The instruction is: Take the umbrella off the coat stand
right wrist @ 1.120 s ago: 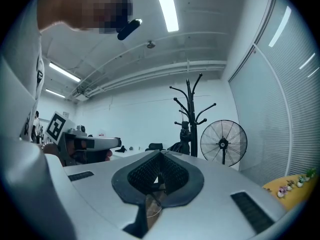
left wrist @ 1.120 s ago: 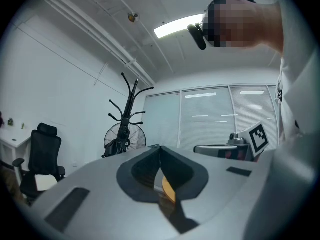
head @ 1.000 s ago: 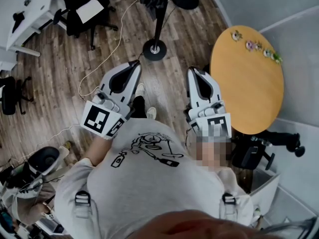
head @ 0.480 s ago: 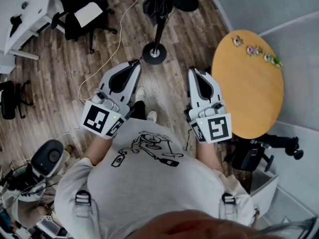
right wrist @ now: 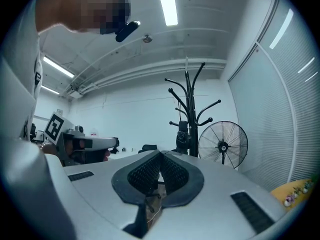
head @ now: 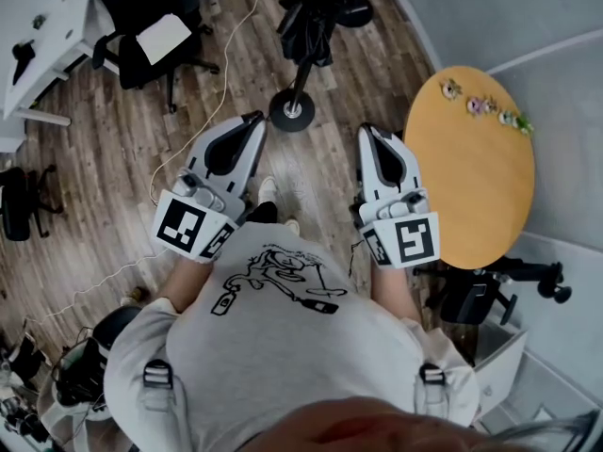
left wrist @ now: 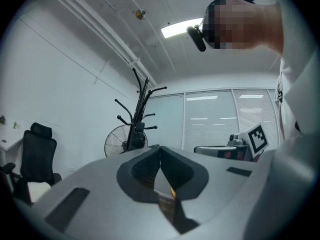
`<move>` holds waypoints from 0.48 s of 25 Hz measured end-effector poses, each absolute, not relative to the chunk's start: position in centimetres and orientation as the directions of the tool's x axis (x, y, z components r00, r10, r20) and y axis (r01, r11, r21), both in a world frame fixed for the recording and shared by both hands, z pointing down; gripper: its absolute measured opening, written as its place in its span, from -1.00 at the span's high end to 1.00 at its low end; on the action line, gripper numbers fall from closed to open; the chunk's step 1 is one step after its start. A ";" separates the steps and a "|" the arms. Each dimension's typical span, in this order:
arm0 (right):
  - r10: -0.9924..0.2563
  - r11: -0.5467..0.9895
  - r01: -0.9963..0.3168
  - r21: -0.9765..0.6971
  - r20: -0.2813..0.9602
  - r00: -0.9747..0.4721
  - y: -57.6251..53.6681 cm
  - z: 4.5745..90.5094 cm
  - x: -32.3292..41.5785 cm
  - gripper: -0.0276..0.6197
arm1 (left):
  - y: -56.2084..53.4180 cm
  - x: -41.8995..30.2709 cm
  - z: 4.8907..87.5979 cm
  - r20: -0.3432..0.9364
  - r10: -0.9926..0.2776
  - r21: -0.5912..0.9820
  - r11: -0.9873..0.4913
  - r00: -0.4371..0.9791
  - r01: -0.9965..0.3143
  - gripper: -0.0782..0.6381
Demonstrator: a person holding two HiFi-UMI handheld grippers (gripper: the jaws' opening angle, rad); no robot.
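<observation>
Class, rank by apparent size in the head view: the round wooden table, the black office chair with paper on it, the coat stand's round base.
1. round wooden table
2. black office chair
3. coat stand's round base, plainly smallest, though it lies lower than the table and so farther from the camera.

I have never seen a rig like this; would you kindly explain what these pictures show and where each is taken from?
There is no robot: a person holds a two-jaw gripper in each hand. The head view looks steeply down from the person's head at the left gripper and right gripper above a wooden floor. The two gripper views come from cameras riding on each gripper, looking along its jaws. Both grippers are shut and empty. Ahead stands the coat stand with a dark umbrella hanging on it; a round table is at the right.
</observation>
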State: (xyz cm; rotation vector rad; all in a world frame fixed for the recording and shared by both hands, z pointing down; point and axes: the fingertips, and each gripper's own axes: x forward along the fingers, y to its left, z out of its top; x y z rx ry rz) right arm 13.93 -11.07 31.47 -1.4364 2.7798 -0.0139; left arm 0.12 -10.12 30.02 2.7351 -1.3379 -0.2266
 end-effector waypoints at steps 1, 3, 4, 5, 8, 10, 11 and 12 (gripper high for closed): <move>-0.817 0.576 -0.817 -0.013 -0.007 -0.576 -11.5 31.5 13.7 0.86 | -10.6 -0.2 30.0 -0.097 -0.789 0.145 -0.614 0.606 -0.776 0.76; -0.820 0.573 -0.820 -0.011 -0.005 -0.573 -12.6 31.4 12.9 0.86 | -11.7 -1.0 29.8 -0.103 -0.787 0.148 -0.617 0.608 -0.773 0.76; -0.820 0.572 -0.820 -0.010 -0.004 -0.572 -13.1 31.3 12.4 0.86 | -12.2 -1.4 29.7 -0.106 -0.786 0.150 -0.618 0.609 -0.771 0.76; -0.821 0.572 -0.820 -0.008 -0.003 -0.572 -13.6 31.2 11.9 0.86 | -12.7 -1.9 29.6 -0.107 -0.785 0.151 -0.620 0.610 -0.770 0.76; -0.819 0.573 -0.819 -0.004 -0.003 -0.573 -15.0 30.9 10.8 0.86 | -13.9 -2.9 29.4 -0.112 -0.783 0.154 -0.622 0.612 -0.768 0.76; -0.818 0.576 -0.818 0.000 -0.005 -0.576 -15.7 30.7 10.0 0.86 | -14.8 -3.6 29.3 -0.114 -0.783 0.154 -0.622 0.612 -0.767 0.76; -0.818 0.576 -0.818 0.001 -0.005 -0.576 -16.1 30.6 9.6 0.86 | -15.2 -4.0 29.3 -0.115 -0.783 0.155 -0.622 0.612 -0.767 0.76; -0.818 0.575 -0.818 0.002 -0.005 -0.575 -16.4 30.5 9.2 0.86 | -15.6 -4.4 29.3 -0.114 -0.782 0.157 -0.623 0.612 -0.766 0.76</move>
